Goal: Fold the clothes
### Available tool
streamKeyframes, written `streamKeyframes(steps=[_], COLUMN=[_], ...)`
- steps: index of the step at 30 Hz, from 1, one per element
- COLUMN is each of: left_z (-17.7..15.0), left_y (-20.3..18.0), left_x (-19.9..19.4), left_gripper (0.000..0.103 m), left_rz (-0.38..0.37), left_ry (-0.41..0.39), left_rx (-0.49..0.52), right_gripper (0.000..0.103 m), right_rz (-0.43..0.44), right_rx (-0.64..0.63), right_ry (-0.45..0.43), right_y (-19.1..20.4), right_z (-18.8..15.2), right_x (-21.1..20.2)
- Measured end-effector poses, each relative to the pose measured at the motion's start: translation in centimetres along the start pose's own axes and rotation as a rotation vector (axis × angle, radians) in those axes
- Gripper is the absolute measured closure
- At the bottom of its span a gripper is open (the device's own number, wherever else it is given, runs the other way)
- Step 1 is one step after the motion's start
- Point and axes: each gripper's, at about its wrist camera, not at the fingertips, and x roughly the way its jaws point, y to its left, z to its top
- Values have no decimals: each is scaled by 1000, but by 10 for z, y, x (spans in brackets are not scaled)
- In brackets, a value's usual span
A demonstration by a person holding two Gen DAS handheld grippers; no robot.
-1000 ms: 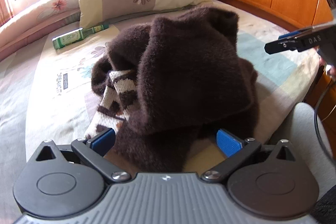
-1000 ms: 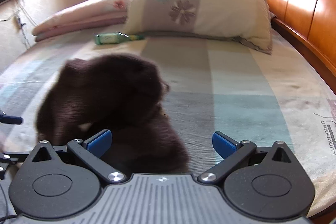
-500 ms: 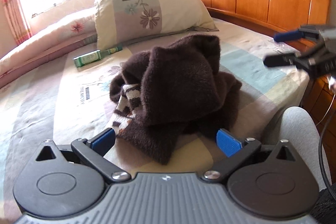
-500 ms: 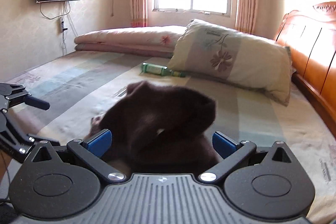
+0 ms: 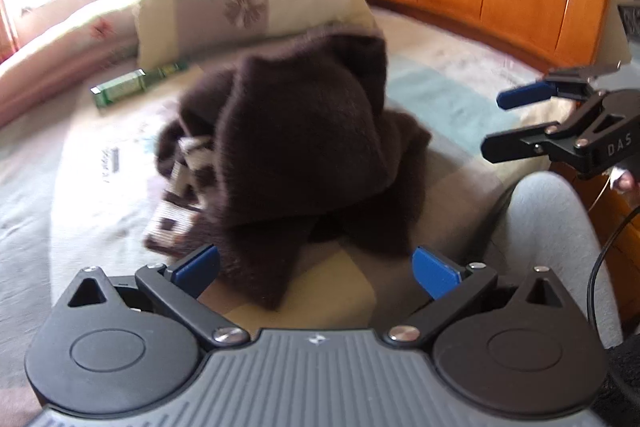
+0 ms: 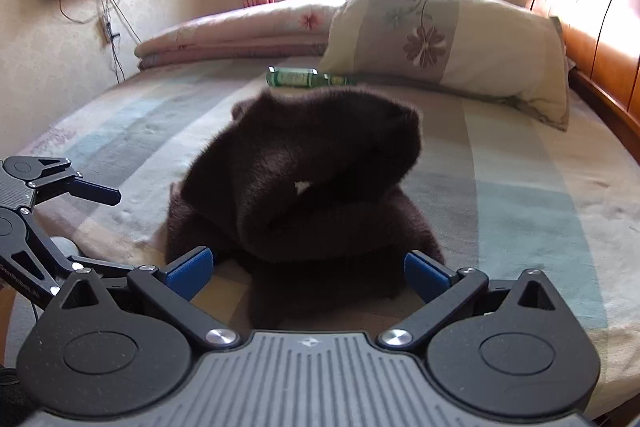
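The brown fleece garment lies crumpled in a heap on the bed, in front of the pillow. Near it, the left tool and right tool both gape, holding nothing.

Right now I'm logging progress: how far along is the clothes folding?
Done: nothing folded; the fuzzy dark brown garment lies in a crumpled heap on the striped bedsheet. In hand: nothing; the left tool and right tool are both open, near its front edge. Left: spreading it flat and every fold.
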Motion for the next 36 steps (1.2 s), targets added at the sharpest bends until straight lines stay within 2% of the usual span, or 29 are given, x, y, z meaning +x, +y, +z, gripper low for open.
streamKeyframes(steps=[7,12,14,19,22,26,30,36], left_z=[8,13,15,18,30,52,71,100], left_y=[1,5,5,-3,2,33,60,79], left_x=[52,80,84,94,95,86,84,79], left_gripper=[1,1,1,1,1,1,1,0], left_rz=[-163,-189,-221,-295,-298,-340,-348,-276], left_ry=[56,96,93,97,59,-34,-74,-131], left_rx=[0,-15,-13,44,25,-109,-175,-131], right_gripper=[0,0,0,0,0,0,0,0], right_rz=[-19,-6,-27,-15,-10,29,48,25], right_rx=[2,-6,-9,-1,-43,-90,-100,-44], right_ry=[93,82,84,137,180,219,199,134], right_y=[-18,-32,-40,-55,-52,-45,-43,-57], right_z=[-2,-4,0,9,8,2,10,30], right_x=[42,48,52,72,84,94,101,100])
